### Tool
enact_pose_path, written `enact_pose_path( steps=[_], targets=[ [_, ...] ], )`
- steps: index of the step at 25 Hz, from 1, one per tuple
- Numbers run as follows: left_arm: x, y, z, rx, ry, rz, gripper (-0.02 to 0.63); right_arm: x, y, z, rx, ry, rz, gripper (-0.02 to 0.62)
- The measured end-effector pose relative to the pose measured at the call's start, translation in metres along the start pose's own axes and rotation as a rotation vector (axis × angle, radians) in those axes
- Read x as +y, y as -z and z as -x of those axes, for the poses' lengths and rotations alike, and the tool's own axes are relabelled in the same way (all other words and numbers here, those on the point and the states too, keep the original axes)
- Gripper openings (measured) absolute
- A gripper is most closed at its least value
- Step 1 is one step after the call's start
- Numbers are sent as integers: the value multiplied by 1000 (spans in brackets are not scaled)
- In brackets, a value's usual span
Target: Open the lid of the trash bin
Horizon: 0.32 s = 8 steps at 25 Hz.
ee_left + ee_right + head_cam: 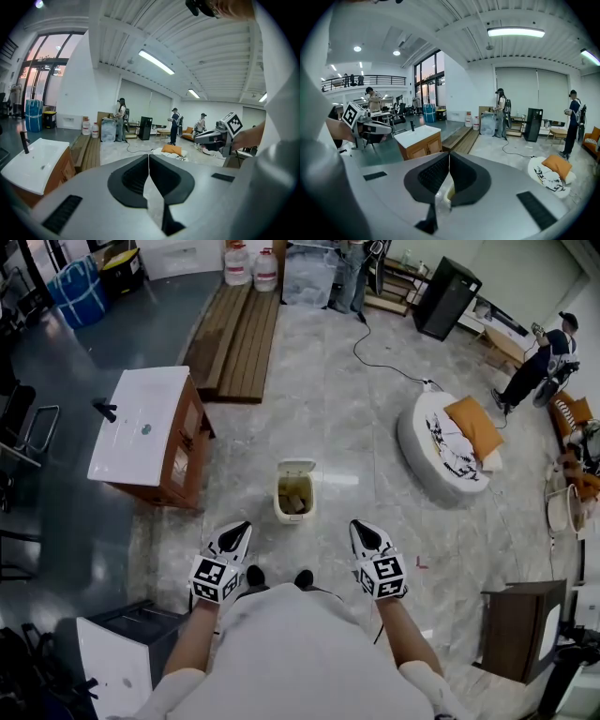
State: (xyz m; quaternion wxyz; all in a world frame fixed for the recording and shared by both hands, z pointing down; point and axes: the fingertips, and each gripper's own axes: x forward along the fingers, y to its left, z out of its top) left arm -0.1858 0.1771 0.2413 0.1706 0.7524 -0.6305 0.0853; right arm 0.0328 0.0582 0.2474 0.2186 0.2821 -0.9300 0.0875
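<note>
Trash bin (293,518): smooth cream plastic is showing a dull sheen.
Floor (356,427): marbled stone-look tiles are shining glossy and reflecting the lamps.
Cabinet (178,465): varnished brown wood is carrying a smooth, glossy white top (141,418).
Planks (234,329): bare wood is looking matt.
Cushion (473,426): orange cloth is lying soft and matt.
My left tool (236,531) and right tool (361,529): I am holding smooth pale plastic shells; the pads (129,176) are looking black, matt and ribbed.

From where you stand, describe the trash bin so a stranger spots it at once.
Between the white-topped wooden vanity and the round white floor cushion stands the trash bin. It alone is small, cream, with its lid tipped up.
</note>
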Motion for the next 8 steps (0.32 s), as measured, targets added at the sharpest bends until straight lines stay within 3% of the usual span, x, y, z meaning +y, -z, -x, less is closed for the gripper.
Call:
enact_pose_path(
  steps=[8],
  targets=[
    [5, -3, -3, -4, 4, 8, 20, 0, -7, -3, -9, 0, 5, 31]
  ],
)
